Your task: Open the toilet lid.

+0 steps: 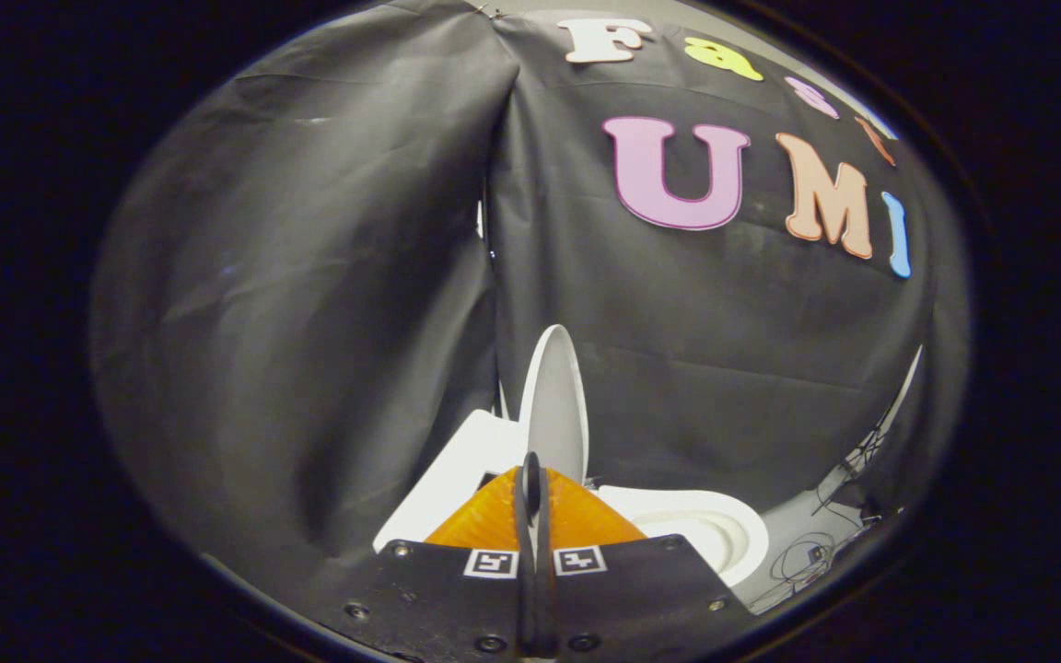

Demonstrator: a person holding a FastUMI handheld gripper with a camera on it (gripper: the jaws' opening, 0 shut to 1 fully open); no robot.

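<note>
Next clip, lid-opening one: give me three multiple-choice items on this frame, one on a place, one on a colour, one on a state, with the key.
1. Where is the toilet lid relative to the gripper?
A. just ahead of the fingertips
B. behind the cistern
C. flat on the floor

2. What colour are the fingers?
A. blue
B. orange
C. green

3. What state is the lid in?
A. lying flat on the seat
B. raised, standing about upright
C. detached

Key: 1 A, the lid rises directly beyond the closed tips. 2 B, both are orange. 3 B, the seat and bowl opening lie uncovered beside it.

toilet seat (705,529) partly behind jaws, tank (457,470) half-hidden
</note>
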